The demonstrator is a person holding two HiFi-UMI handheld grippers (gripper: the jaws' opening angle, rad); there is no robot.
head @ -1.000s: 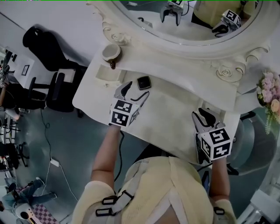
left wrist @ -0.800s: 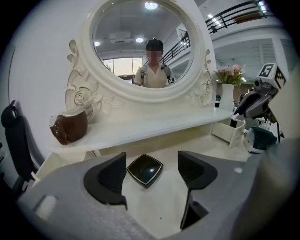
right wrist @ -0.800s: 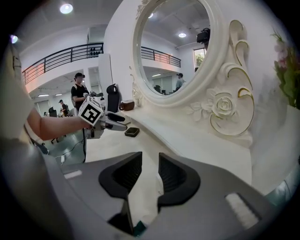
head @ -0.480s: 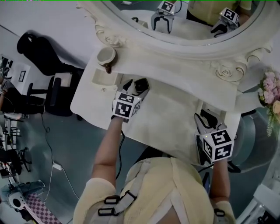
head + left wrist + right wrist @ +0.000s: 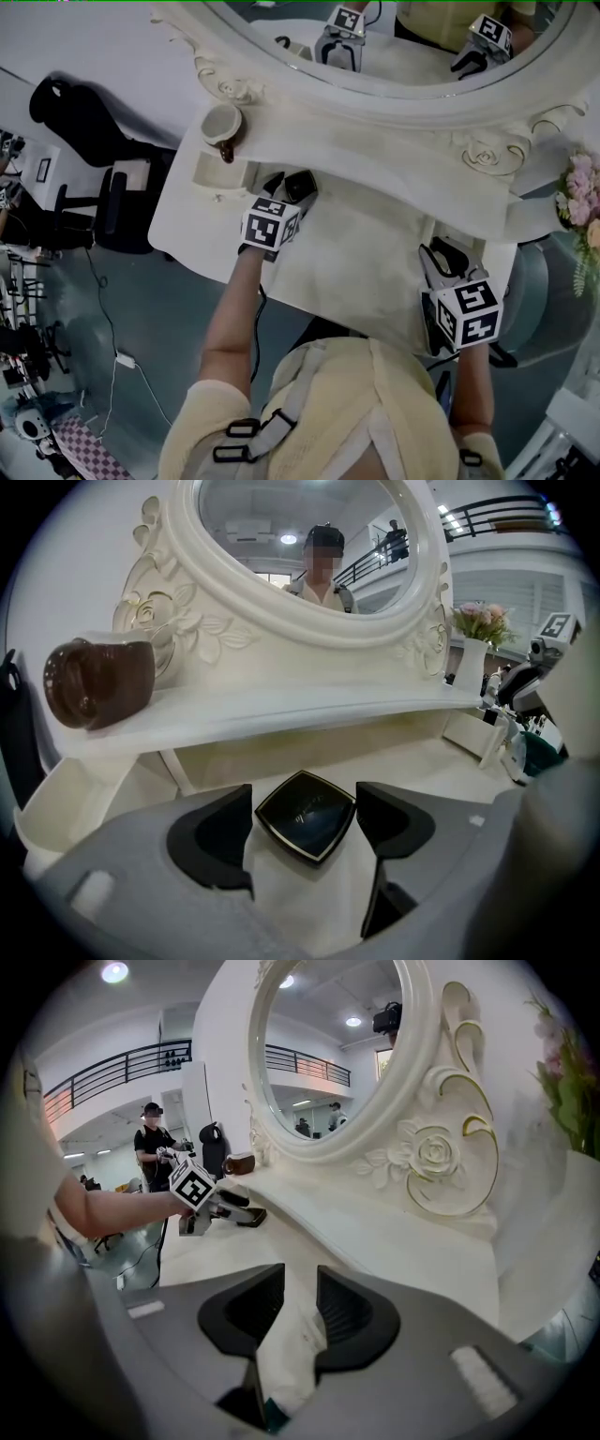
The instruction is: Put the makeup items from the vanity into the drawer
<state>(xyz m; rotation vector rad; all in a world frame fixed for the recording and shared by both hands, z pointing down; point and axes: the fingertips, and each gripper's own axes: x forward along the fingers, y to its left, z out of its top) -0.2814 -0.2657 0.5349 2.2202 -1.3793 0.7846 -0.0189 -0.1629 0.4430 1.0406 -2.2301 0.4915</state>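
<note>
The black square compact [image 5: 305, 819] with a thin gold rim lies flat on the white vanity desk [image 5: 366, 248], toward its left half and just in front of the raised shelf [image 5: 281, 714] under the mirror. The left tool [image 5: 303, 797] is lowered over it, its jaws standing apart with the compact between their tips, one corner toward each pad. The pads look a hair short of the case, though the wide-angle left gripper view makes that hard to call, and nothing shows a squeeze.

From the head view the same tool [image 5: 287, 186] points up the picture toward the mirror, its marker cube behind it.

On the shelf, up and left of the compact, stands a brown cup [image 5: 98, 682] with a pale inside. Below it, at the desk's left end, is an open cream compartment [image 5: 211, 173].

The oval mirror [image 5: 375, 94] in its carved white frame rises behind the shelf and reflects both tools.

The right tool [image 5: 300, 1309] is well apart at the desk's right end, its jaws partly open with only bare desk surface between them. Pink flowers [image 5: 583, 192] stand beyond it at the far right edge.

A black office chair [image 5: 94, 103] sits on the floor left of the desk.
</note>
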